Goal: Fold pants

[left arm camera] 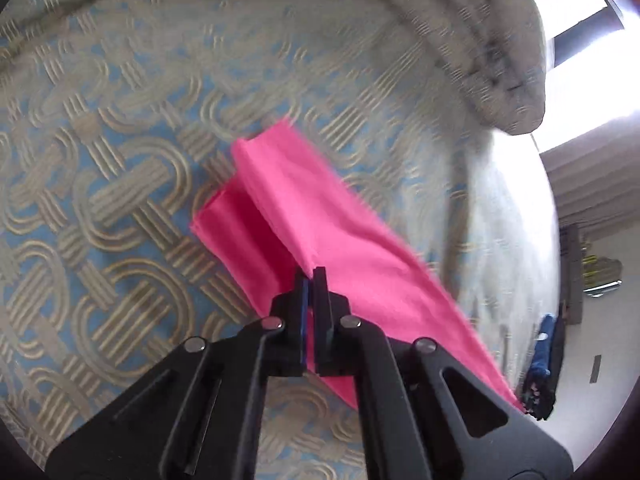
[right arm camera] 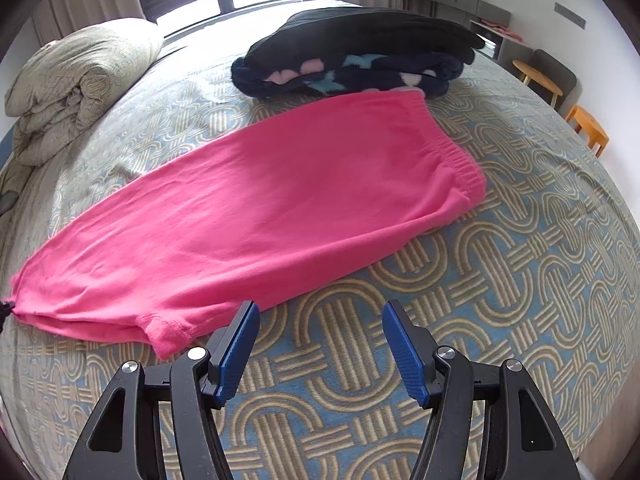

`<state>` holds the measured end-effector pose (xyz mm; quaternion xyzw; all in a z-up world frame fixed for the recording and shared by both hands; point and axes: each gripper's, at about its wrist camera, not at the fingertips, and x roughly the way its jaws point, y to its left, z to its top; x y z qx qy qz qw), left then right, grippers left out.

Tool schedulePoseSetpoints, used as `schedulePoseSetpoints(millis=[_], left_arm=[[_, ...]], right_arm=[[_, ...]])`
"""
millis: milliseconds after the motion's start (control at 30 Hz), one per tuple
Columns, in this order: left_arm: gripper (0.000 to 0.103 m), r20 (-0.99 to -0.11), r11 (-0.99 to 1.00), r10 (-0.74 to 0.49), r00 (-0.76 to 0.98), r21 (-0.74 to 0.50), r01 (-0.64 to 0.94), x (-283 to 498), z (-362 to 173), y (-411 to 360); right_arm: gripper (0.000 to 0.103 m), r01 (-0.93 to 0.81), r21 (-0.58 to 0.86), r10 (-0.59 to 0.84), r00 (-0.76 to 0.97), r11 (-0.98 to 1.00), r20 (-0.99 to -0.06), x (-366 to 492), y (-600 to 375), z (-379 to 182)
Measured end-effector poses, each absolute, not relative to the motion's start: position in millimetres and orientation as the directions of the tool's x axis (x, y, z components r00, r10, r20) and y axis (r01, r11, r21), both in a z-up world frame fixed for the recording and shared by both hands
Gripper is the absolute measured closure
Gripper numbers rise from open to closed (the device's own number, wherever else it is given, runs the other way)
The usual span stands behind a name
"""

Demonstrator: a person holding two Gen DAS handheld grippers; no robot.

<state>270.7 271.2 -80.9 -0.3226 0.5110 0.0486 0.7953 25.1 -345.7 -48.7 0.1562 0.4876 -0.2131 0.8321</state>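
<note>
Bright pink pants (right arm camera: 256,208) lie folded lengthwise across the patterned bedspread (right arm camera: 520,280), elastic waistband at the right, leg ends at the left. In the left wrist view my left gripper (left arm camera: 310,274) is shut on the pink pants (left arm camera: 320,216) near the leg end, and the cloth rises off the bed in a fold. The tip of that gripper shows as a dark speck at the far left edge of the right wrist view. My right gripper (right arm camera: 318,320) hovers open over bare bedspread just in front of the pants' near edge, with nothing between its blue pads (right arm camera: 240,344).
A folded dark fleece blanket (right arm camera: 352,64) lies just behind the waistband. A rolled beige quilt (right arm camera: 76,80) sits at the back left. Beyond the bed are a window, curtains, a grey dresser (right arm camera: 456,0) and wooden stools (right arm camera: 588,128).
</note>
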Motion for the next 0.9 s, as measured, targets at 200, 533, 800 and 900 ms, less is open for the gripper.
schedulePoseSetpoints(millis=[200,533,800,900], left_arm=[[0.099,-0.88,0.837,-0.207,0.427,-0.386,-0.389,266,-85,275],[0.069,-0.887,0.773,-0.201,0.417,-0.405,-0.488,224,-106,289],[0.057,-0.759,0.776,-0.63,0.164,-0.61,0.16,161,-93,71],[0.057,-0.751,0.682,-0.66,-0.016,-0.608,0.407,133,-95,-33]], right_arm=[[0.038,0.542,0.066,-0.203,0.421,0.838,-0.884,20,-357,-56],[0.038,0.605,0.111,-0.199,0.422,0.789,-0.885,4,-384,-61],[0.038,0.694,0.256,-0.141,0.46,0.673,-0.876,-5,-439,-71],[0.036,0.689,0.354,-0.092,0.52,0.633,-0.849,-6,-457,-72]])
